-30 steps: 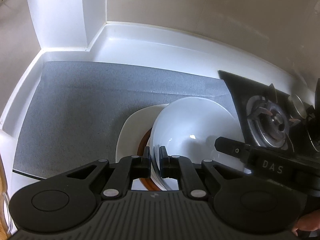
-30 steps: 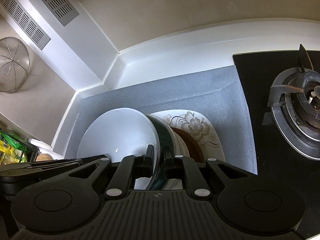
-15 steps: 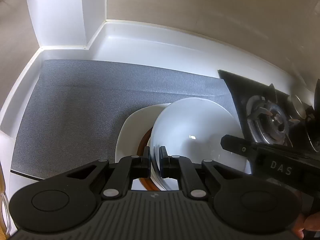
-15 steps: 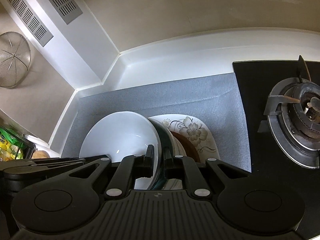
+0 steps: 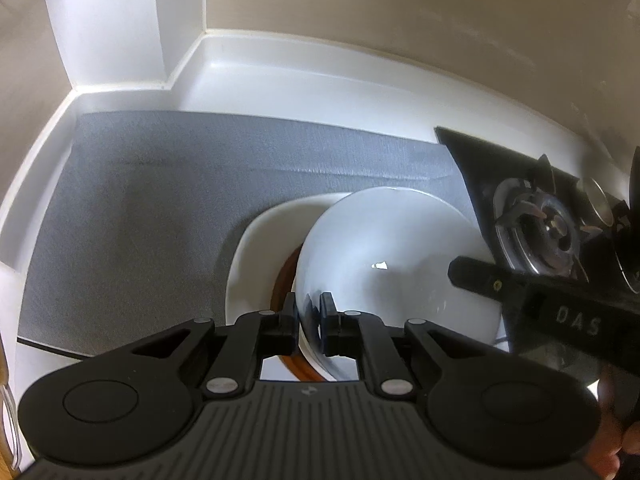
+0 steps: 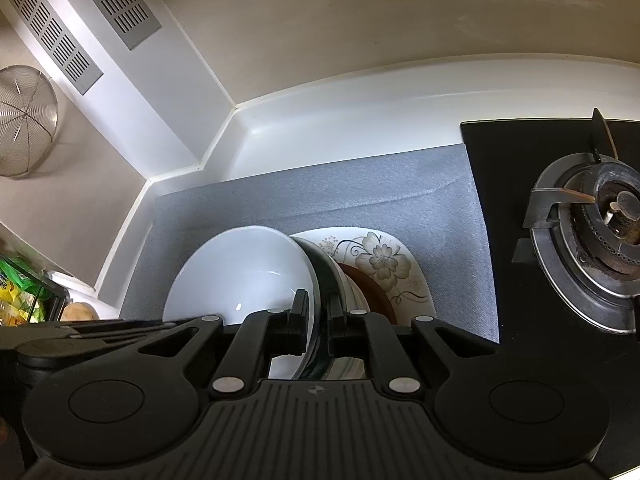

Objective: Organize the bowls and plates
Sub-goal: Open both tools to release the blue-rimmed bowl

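A white bowl (image 5: 392, 256) (image 6: 244, 272) with a dark green outside is held between both grippers above a stack of dishes. My left gripper (image 5: 308, 320) is shut on the bowl's near rim. My right gripper (image 6: 318, 316) is shut on the opposite rim. Under the bowl lie a brown-rimmed dish (image 5: 282, 284) (image 6: 366, 288) and a square flower-patterned plate (image 6: 384, 264) (image 5: 256, 248), all on a grey mat (image 5: 152, 208) (image 6: 360, 200).
A black gas hob with a burner (image 6: 592, 248) (image 5: 544, 232) lies right of the mat. White raised counter edges and walls (image 5: 280, 76) close in the back and left. A wire strainer (image 6: 24, 120) hangs at the left.
Both grippers with the bowl have shifted slightly back and up; the grip is unchanged.
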The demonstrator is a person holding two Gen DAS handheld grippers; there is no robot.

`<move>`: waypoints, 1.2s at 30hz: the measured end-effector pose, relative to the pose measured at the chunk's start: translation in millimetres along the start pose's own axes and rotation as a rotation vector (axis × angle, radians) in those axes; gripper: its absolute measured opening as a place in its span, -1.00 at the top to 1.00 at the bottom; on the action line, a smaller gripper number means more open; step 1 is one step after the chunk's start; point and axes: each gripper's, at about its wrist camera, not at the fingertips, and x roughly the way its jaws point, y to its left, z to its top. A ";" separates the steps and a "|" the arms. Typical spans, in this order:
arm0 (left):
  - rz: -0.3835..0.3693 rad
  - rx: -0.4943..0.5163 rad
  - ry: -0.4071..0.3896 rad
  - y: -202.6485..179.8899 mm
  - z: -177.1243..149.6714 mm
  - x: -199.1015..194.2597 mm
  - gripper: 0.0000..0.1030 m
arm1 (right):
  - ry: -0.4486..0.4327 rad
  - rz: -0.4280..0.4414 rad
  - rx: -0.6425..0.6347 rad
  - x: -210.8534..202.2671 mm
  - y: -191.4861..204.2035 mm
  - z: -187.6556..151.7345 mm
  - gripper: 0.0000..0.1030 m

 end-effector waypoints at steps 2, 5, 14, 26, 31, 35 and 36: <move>0.004 0.003 -0.002 -0.7 -1.2 0.8 0.77 | 0.003 0.003 -0.004 0.1 -0.9 1.2 0.76; 0.002 -0.001 0.001 -0.3 -1.4 1.2 0.77 | 0.001 0.009 -0.021 -0.3 -0.8 0.8 0.76; 0.002 -0.002 0.000 -1.4 -1.8 -0.3 0.77 | 0.015 0.005 -0.044 -1.9 4.7 -0.2 0.75; 0.000 -0.003 0.007 -1.4 0.4 1.6 0.77 | 0.097 0.109 -0.035 1.8 -8.8 15.4 0.51; 0.003 -0.003 0.005 -3.0 1.1 2.1 0.75 | 0.100 0.114 -0.078 -4.9 -5.5 20.1 0.42; 0.002 -0.002 0.008 -2.1 1.4 3.0 0.76 | 0.048 0.047 -0.141 -14.6 -2.2 22.8 -0.10; 0.002 -0.003 0.006 -1.9 1.2 3.0 0.76 | 0.049 0.043 -0.145 -14.4 -3.8 22.7 -0.09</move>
